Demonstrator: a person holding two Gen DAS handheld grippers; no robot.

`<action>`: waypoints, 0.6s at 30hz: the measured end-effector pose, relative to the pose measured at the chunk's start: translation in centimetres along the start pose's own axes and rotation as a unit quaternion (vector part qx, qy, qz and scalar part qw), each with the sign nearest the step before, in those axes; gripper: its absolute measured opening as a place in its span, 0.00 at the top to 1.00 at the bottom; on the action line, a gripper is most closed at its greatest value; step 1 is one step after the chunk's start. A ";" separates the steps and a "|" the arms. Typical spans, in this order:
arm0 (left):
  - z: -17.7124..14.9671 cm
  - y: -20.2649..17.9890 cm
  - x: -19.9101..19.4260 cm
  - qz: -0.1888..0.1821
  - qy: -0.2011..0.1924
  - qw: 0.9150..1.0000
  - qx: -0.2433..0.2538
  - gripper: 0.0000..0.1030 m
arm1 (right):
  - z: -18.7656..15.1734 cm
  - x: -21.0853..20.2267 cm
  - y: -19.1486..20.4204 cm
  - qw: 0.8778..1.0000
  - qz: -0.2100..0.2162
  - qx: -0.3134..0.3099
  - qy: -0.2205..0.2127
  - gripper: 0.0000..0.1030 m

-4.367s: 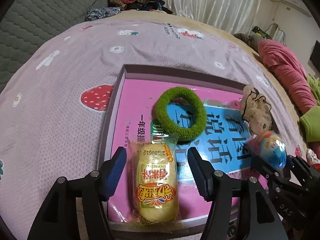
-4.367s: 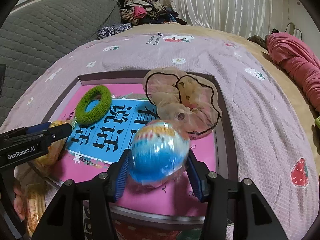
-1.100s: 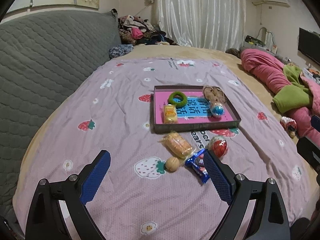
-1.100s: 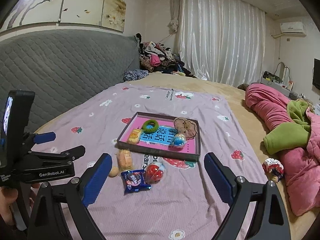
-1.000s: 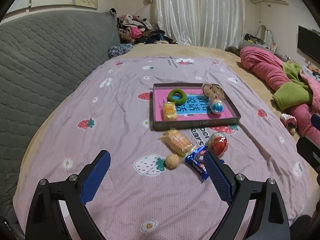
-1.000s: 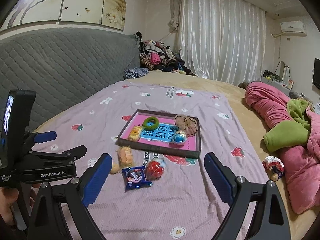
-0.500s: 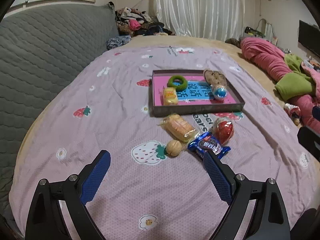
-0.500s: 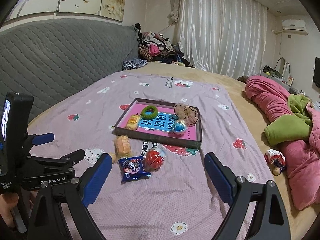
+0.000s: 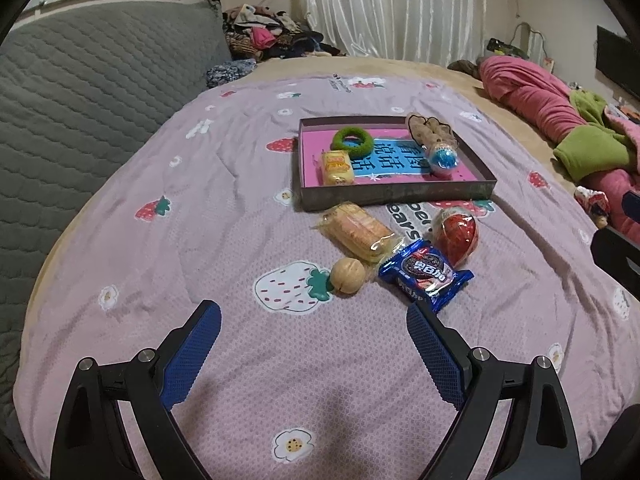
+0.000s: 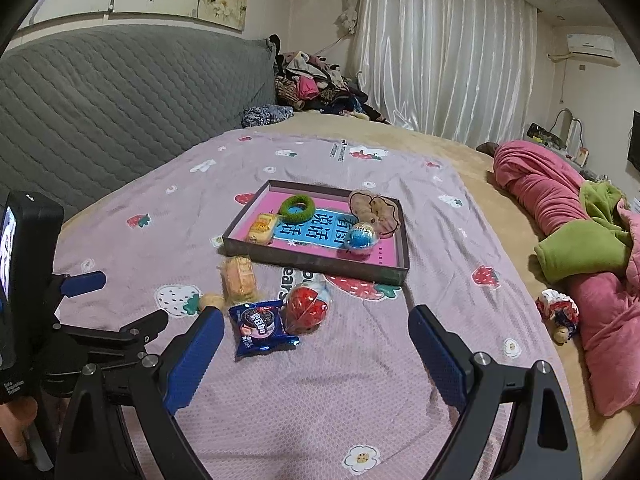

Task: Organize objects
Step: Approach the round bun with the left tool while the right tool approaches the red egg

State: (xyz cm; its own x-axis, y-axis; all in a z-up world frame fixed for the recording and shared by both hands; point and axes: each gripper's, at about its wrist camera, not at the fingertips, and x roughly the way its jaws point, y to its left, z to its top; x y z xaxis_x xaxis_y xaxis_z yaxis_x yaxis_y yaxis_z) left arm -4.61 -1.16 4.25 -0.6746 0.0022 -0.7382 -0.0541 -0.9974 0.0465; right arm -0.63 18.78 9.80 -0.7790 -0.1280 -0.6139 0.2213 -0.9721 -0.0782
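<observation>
A dark tray (image 9: 396,194) (image 10: 316,265) with a pink floor lies on the bed. It holds a green hair ring (image 9: 353,141), a yellow snack packet (image 9: 338,167), a beige scrunchie (image 9: 431,130) and a blue wrapped ball (image 9: 442,158). In front of the tray lie a clear-wrapped cake (image 9: 357,231), a walnut (image 9: 347,275), a blue cookie packet (image 9: 425,274) (image 10: 260,327) and a red wrapped ball (image 9: 456,234) (image 10: 307,307). My left gripper (image 9: 313,318) is open above the sheet, short of the walnut. My right gripper (image 10: 315,326) is open, nothing between its fingers, with the cookie packet and red ball just ahead.
A lilac strawberry-print sheet (image 9: 208,208) covers the bed. A grey quilted headboard (image 9: 80,80) runs along the left. Pink and green bedding (image 10: 580,232) is piled at the right, with a small toy (image 10: 558,312) beside it. Clothes (image 10: 316,84) are heaped at the far end.
Both grippers have sunk toward the bed and closed in on the loose items, which now look larger and nearer. Both stay open and empty.
</observation>
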 end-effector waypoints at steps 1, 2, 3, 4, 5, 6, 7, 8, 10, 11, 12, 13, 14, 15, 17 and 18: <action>0.0 -0.1 0.2 0.000 0.001 1.000 0.001 0.08 | 0.0 0.1 0.0 1.000 -0.001 0.000 0.001 0.09; -0.1 -0.1 0.2 -0.002 0.000 1.000 0.002 0.08 | 0.0 0.3 0.0 1.000 -0.001 0.000 0.001 0.09; -0.2 -0.2 0.3 -0.003 0.001 1.000 0.003 0.08 | -0.1 0.5 0.0 1.000 -0.002 0.000 0.004 0.09; -0.2 -0.2 0.5 -0.004 0.003 1.000 0.004 0.08 | -0.1 0.8 0.0 1.000 -0.003 0.000 0.005 0.09; -0.3 -0.3 0.7 -0.005 0.004 1.000 0.004 0.08 | -0.2 1.0 0.0 1.000 -0.002 0.000 0.006 0.09; -0.3 -0.3 0.9 -0.006 0.006 1.000 0.004 0.08 | -0.2 1.2 -0.1 1.000 -0.003 0.000 0.009 0.09; -0.4 -0.3 1.1 -0.009 0.008 1.000 0.003 0.08 | -0.3 1.4 -0.1 1.000 -0.004 0.001 0.011 0.09; -0.4 -0.3 1.3 -0.011 0.009 1.000 0.003 0.08 | -0.3 1.6 -0.1 1.000 -0.004 0.000 0.012 0.09; -0.5 -0.3 1.7 -0.013 0.011 1.000 0.003 0.08 | -0.5 2.1 -0.2 1.000 -0.005 0.000 0.016 0.09; -0.6 -0.4 1.9 -0.013 0.013 1.000 0.004 0.08 | -0.6 2.2 -0.2 1.000 -0.006 0.000 0.017 0.09; -0.6 -0.4 2.0 -0.013 0.014 1.000 0.004 0.08 | -0.6 2.4 -0.3 1.000 -0.006 0.000 0.018 0.09; -0.6 -0.4 2.2 -0.013 0.014 1.000 0.004 0.08 | -0.7 2.5 -0.3 1.000 -0.006 0.000 0.019 0.09; -0.6 -0.4 2.4 -0.014 0.015 1.000 0.004 0.08 | -0.8 2.8 -0.3 1.000 -0.007 0.000 0.021 0.09; -0.6 -0.4 2.5 -0.014 0.017 1.000 0.003 0.08 | -0.8 3.1 -0.3 1.000 -0.008 0.000 0.023 0.09; -0.7 -0.3 2.8 -0.015 0.018 1.000 0.002 0.08 | -0.9 3.5 -0.4 1.000 -0.007 0.000 0.026 0.09; -0.7 -0.4 3.0 -0.015 0.020 1.000 0.001 0.08 | -0.9 3.7 -0.3 1.000 -0.007 0.000 0.029 0.09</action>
State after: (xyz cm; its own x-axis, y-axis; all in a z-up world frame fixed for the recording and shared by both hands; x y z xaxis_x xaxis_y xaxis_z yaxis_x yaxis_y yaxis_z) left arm -6.14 -0.85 1.53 -0.6425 0.0282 -0.7657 -0.0755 -0.9968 0.0266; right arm -3.08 18.82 6.81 -0.7463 -0.1030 -0.6576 0.2114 -0.9735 -0.0874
